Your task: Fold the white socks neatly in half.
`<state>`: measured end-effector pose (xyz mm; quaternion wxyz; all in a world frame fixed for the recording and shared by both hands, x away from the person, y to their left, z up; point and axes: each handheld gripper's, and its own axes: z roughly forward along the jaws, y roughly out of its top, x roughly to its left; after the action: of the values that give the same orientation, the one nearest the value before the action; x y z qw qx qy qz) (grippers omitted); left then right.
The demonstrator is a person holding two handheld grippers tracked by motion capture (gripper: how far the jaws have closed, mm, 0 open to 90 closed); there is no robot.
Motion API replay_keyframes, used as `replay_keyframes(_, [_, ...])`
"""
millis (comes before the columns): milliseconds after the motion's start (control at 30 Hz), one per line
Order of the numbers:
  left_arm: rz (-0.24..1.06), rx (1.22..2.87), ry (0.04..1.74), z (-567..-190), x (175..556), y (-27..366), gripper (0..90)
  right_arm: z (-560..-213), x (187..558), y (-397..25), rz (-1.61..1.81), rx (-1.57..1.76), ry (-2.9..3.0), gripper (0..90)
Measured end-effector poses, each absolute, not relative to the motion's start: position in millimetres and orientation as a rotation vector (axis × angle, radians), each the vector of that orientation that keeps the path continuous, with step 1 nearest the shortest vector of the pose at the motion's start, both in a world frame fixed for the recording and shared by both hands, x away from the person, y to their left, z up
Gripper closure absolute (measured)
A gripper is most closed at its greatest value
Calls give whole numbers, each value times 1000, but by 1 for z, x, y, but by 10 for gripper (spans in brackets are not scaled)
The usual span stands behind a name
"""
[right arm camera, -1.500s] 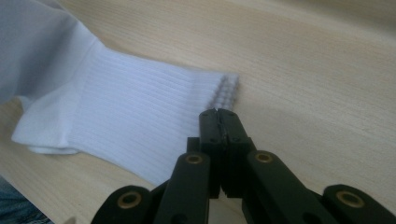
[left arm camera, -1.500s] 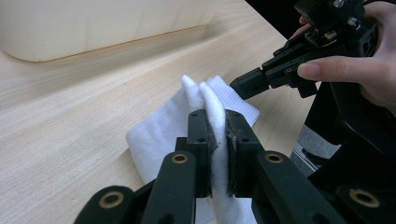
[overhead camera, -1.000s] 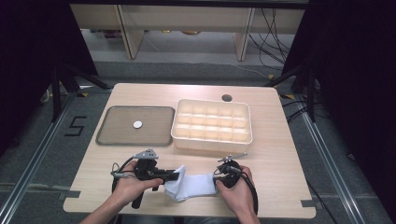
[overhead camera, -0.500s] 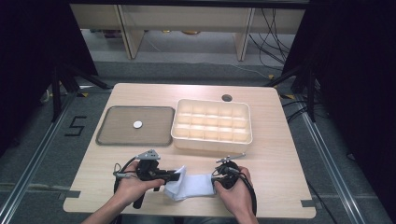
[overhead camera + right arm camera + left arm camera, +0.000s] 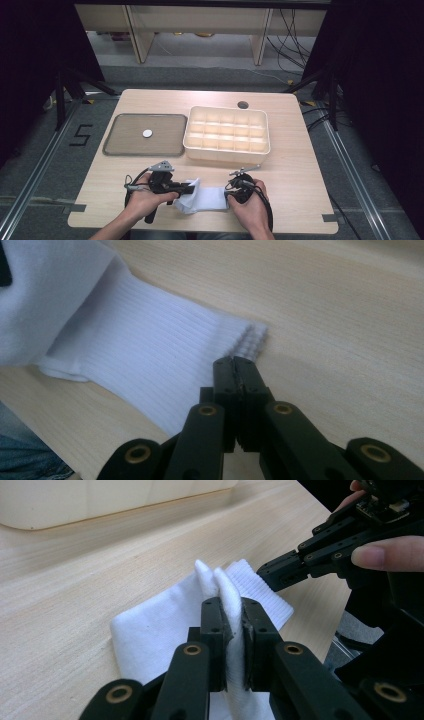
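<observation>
Left tool (image 5: 232,630) pinches a fold of the sock (image 5: 165,625); right tool (image 5: 239,371), closed, pins its cuff; the fold should travel level.

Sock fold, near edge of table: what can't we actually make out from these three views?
- Right gripper: jaws closed at the ribbed cuff of the white sock in the right gripper view; whether fabric sits between them is hidden by the jaws.
- Left gripper: the sock's lower part is cut off by the bottom edge of the left gripper view.
- Small white disc on the tray: too small in the high view to identify.
</observation>
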<state>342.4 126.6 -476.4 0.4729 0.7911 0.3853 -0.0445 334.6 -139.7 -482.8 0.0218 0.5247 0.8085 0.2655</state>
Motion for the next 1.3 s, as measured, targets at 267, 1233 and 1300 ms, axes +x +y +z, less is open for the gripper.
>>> replay_keyframes(267, [-116,1942,935,-478,344,124,813,-483,335,-137,805,1634,2509,894])
replay_keyframes(1233, [-107,1975,936,-484,345,114,804,-486,334,-127,796,1637,2520,886])
replay_keyframes(1300, [-118,1977,933,-486,346,114,802,-486,333,-127,807,1632,2524,886])
